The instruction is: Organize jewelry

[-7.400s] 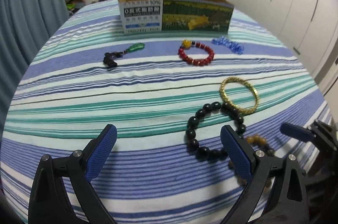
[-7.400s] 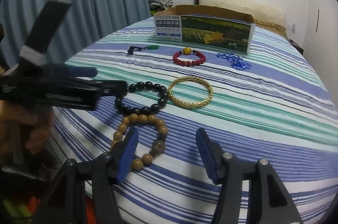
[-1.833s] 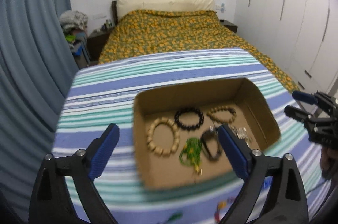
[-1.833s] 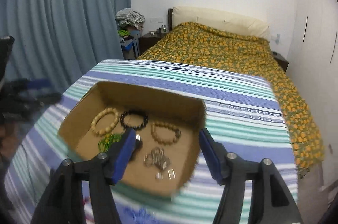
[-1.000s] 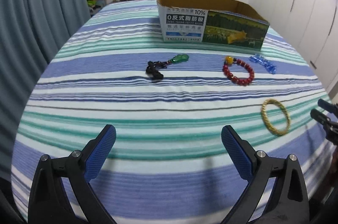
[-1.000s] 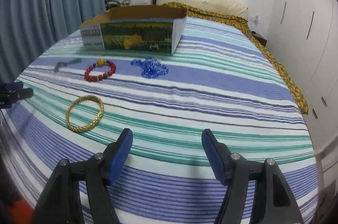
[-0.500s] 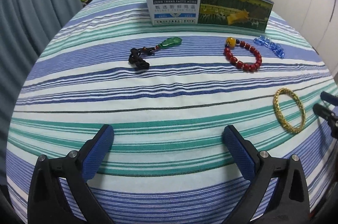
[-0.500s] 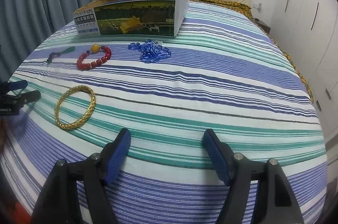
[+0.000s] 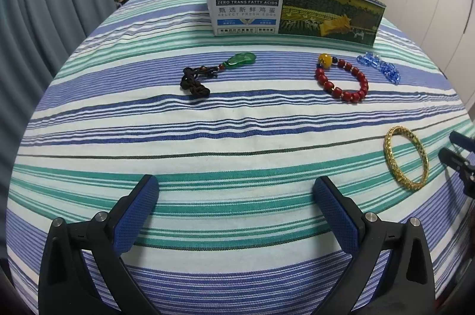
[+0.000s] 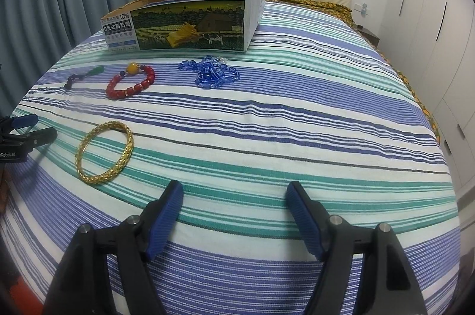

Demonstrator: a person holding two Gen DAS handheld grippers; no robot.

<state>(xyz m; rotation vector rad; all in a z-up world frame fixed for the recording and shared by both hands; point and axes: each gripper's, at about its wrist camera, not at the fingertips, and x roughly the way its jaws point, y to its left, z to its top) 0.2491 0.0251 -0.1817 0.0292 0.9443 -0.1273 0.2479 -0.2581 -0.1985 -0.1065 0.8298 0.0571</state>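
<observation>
Clearly, carton [image 9: 246,4] reads "ZERO TRANS FATTY ACIDS".

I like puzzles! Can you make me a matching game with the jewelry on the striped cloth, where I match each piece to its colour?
Things:
1. bangle
2. round-bead bracelet with a yellow bead
3. heap of clear chain links
4. pendant on a dark cord

Colours:
A. blue
B. green
C. gold
D. red

Pairs: 1-C, 2-D, 3-A, 4-B
</observation>
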